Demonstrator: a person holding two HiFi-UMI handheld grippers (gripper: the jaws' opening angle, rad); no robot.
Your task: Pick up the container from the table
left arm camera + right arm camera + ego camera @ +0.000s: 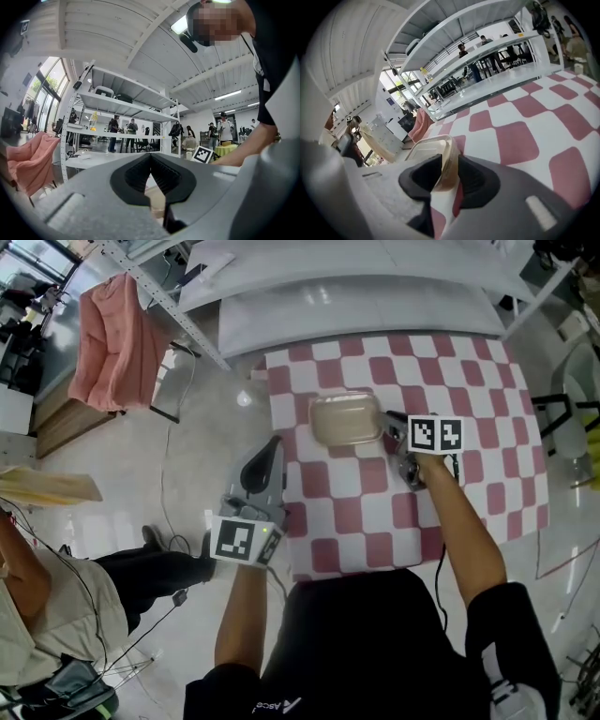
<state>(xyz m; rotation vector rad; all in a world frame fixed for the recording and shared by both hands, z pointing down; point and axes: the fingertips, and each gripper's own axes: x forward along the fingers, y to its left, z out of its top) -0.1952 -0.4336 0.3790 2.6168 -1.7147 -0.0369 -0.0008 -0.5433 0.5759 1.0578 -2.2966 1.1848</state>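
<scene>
A shallow beige plastic container (345, 420) rests on the red-and-white checked table (469, 381), near its far left part. My right gripper (386, 420) reaches in from the right, and its jaws are shut on the container's right rim. In the right gripper view the thin container wall (436, 154) stands pinched between the two dark pads (422, 176) of the right gripper (447, 171). My left gripper (275, 442) hovers just off the table's left edge, pointing level, with its tips together and nothing in them. The left gripper (150, 157) faces distant shelving.
A white shelf rack (356, 296) runs along the table's far side. A pink cloth (112, 343) hangs on a frame at the far left. Another person (37, 615) sits at the lower left, with cables on the floor (164, 484) nearby.
</scene>
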